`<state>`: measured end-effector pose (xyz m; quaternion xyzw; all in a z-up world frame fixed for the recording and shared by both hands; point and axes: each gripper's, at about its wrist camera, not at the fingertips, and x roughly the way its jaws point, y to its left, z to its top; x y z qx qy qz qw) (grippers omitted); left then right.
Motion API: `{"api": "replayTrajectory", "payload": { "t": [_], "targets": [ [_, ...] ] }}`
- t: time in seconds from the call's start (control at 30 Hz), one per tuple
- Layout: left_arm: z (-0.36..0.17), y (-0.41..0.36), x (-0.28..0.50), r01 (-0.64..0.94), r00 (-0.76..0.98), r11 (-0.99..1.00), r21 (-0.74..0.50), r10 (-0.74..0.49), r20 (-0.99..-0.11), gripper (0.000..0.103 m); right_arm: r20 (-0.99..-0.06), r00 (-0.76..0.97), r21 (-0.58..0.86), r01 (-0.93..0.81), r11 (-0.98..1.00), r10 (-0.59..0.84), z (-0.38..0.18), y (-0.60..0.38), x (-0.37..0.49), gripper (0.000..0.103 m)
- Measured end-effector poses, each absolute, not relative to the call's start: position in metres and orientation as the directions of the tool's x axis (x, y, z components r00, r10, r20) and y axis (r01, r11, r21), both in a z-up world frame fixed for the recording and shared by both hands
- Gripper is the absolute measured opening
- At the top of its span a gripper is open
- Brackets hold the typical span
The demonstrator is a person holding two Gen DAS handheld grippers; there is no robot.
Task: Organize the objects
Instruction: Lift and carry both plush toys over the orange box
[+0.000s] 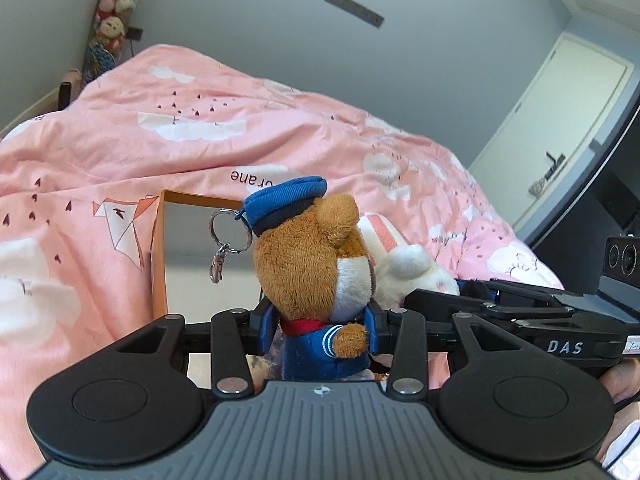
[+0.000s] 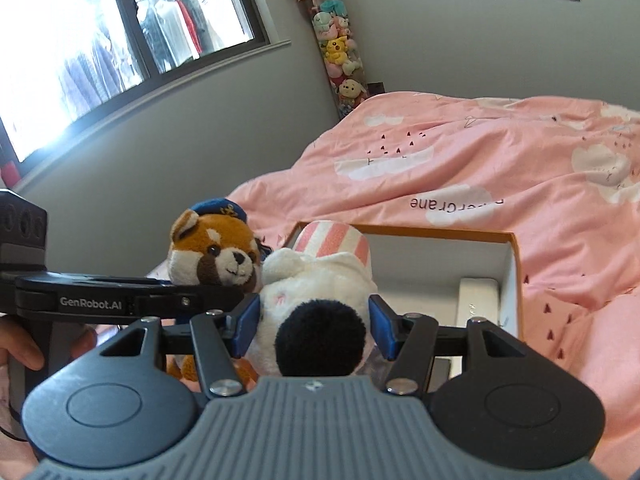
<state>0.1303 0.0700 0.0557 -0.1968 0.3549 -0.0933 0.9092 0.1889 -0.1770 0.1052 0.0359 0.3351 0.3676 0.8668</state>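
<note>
The left gripper is closed around a red panda plush, its blue pads pressing both sides of the toy's navy sailor jacket. The plush has short, fuzzy orange-brown fur, a cream cheek patch, a red neckerchief and a stitched blue fabric cap; a thin metal keyring with a small swivel clasp dangles from the cap to the gripper's left.

The right gripper is clamped on a white rabbit plush, the blue pads sinking into its soft, fluffy pile. A round black pom-pom of dense fuzz sits nearest the camera, and a rounded ear lined with pink-and-white stripes points away from the gripper. The two toys are just beside each other, the panda immediately left of the rabbit in the right wrist view, the rabbit immediately right of the panda in the left one.

Straight ahead of and below both grippers lies an open rectangular cardboard box with orange outer walls and a smooth white inside; a flat pale rectangular object rests against its right wall. The box sits on a bed covered by a rumpled pink duvet printed with white clouds and small dark birds. Farther off, a tall narrow column of small stuffed toys stands in the room's corner.
</note>
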Motion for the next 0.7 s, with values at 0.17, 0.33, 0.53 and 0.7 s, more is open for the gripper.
{"api": "replayTrajectory", "payload": {
  "t": [0.17, 0.33, 0.53, 0.7],
  "targets": [
    [0.052, 0.085, 0.162, 0.016, 0.680, 0.929, -0.369, -0.280, -0.677, 0.047, -0.544, 0.496, 0.347, -0.602, 0.719, 0.677, 0.100, -0.166, 0.214, 0.060],
    [0.038, 0.092, 0.196, 0.012, 0.608, 0.950, -0.312, -0.255, -0.752, 0.047, -0.562, 0.486, 0.357, -0.587, 0.727, 0.669, 0.079, -0.153, 0.247, 0.060],
    [0.010, 0.088, 0.232, 0.022, 0.520, 0.976, -0.216, -0.196, -0.831, 0.047, -0.591, 0.440, 0.380, -0.588, 0.714, 0.676, 0.045, -0.137, 0.288, 0.060],
    [-0.007, 0.084, 0.256, 0.047, 0.456, 0.989, -0.138, -0.144, -0.878, 0.047, -0.630, 0.388, 0.391, -0.589, 0.707, 0.672, 0.015, -0.127, 0.320, 0.060]
  ]
}}
